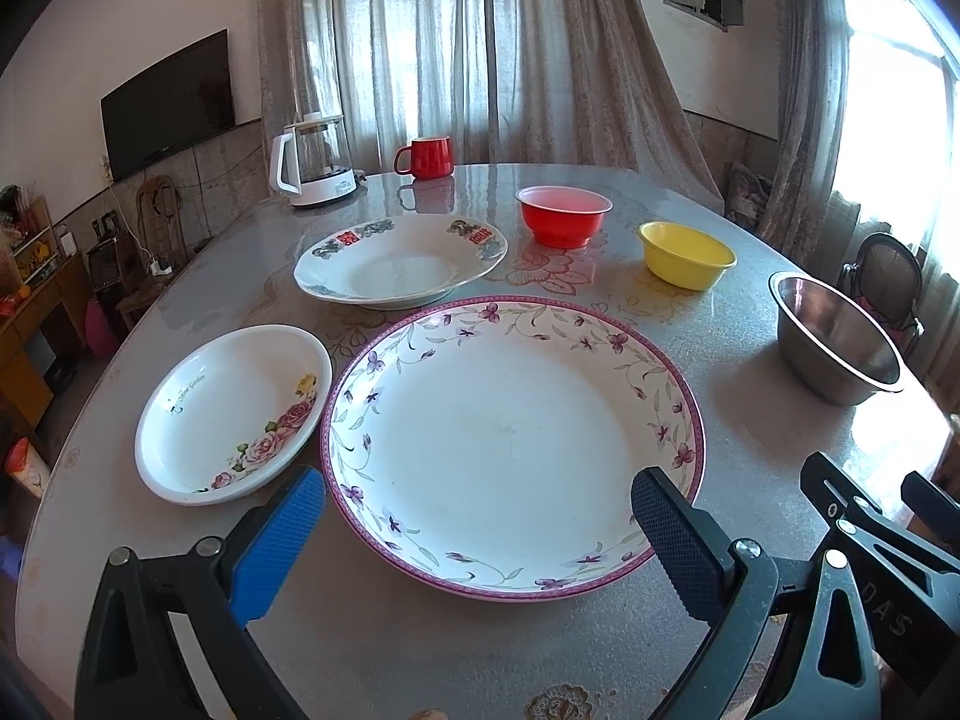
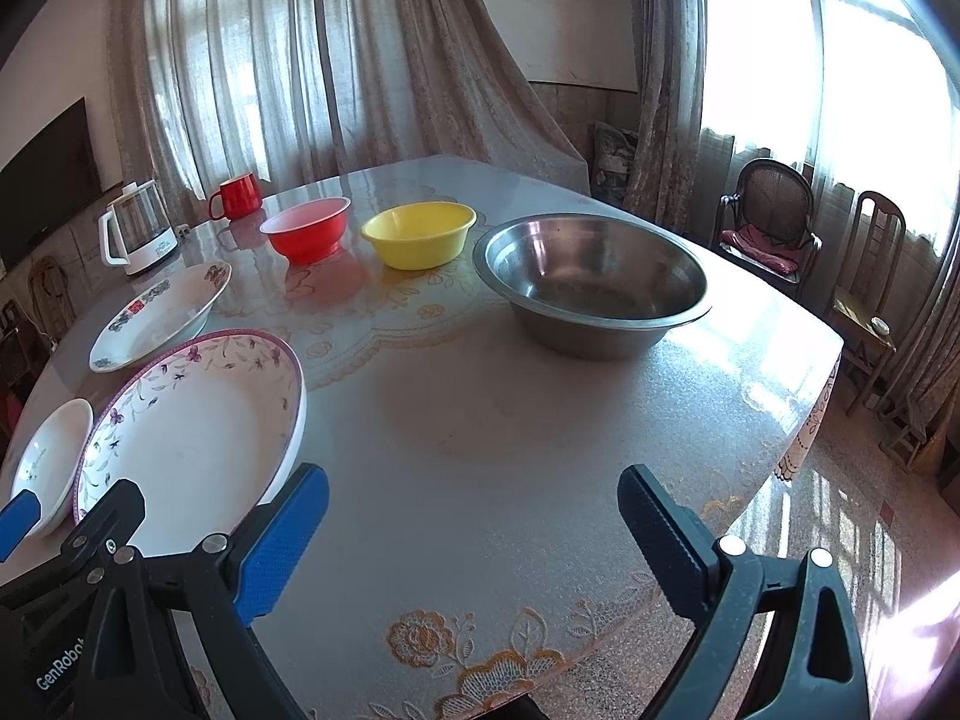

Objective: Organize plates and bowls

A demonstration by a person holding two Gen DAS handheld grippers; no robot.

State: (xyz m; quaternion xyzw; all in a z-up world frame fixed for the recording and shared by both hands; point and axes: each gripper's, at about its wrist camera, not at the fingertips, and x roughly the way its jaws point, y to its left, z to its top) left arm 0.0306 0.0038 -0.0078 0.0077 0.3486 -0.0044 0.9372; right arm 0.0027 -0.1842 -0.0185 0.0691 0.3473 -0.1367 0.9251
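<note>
1. Plates and bowls sit spread across the table (image 2: 480,450), nothing stacked yet, and both tools hang empty at the near edge.
2. Left gripper (image 1: 477,531): jaws wide apart, straddling the near rim of the big purple-flowered plate (image 1: 510,444), holding nothing.
3. Right gripper (image 2: 474,531): jaws also spread, over bare tabletop, nothing between them.
4. Moving outward on the left: the small rose plate (image 1: 234,414) lies just left of the big plate, their rims almost touching; the deep plate with red characters (image 1: 401,261) sits beyond them.
5. Outward on the right: the steel bowl (image 2: 591,282) is nearest, then the yellow bowl (image 2: 419,234) and the red bowl (image 2: 307,228) in a row toward the far left.
6. A red mug (image 2: 237,197) and a kettle (image 2: 137,237) wait at the far side, out of play.
7. My read: this is the opening pick, likely nesting smaller into larger. The big plate looks like the base, so the rose plate is the sensible first lift.
8. To do it well: pinch the rim squarely, lift clear before travelling, keep it level, and lower it centred so glazed surfaces do not clack or slide.
9. On the right, the yellow bowl into steel looks an easy nest.
</note>
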